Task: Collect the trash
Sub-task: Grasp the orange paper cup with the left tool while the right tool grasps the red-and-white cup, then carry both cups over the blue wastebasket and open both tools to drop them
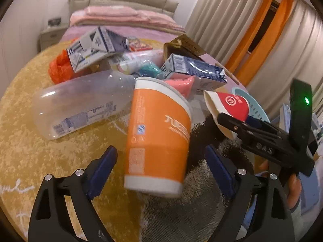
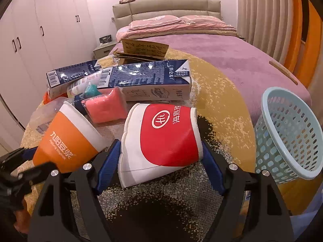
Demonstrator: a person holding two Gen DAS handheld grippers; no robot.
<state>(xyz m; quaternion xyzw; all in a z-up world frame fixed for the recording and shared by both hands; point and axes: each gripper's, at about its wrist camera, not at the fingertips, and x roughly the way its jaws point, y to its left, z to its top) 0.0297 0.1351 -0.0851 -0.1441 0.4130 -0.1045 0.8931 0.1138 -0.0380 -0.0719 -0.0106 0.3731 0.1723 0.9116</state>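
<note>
1. the left tongs (image 1: pixel 161 171) stand wide apart around an orange paper cup (image 1: pixel 159 135); their pads do not press it, and the cup looks blurred and tilted.
2. the right tongs (image 2: pixel 161 161) are clenched on a squashed red and white paper cup (image 2: pixel 161 139).
3. milk cartons (image 2: pixel 145 80), a clear plastic bottle (image 1: pixel 80 106) and other trash lie heaped on the yellow rug (image 1: pixel 30 141) on the bed.
4. a pale blue basket (image 2: pixel 288 133) stands to the right.
</note>
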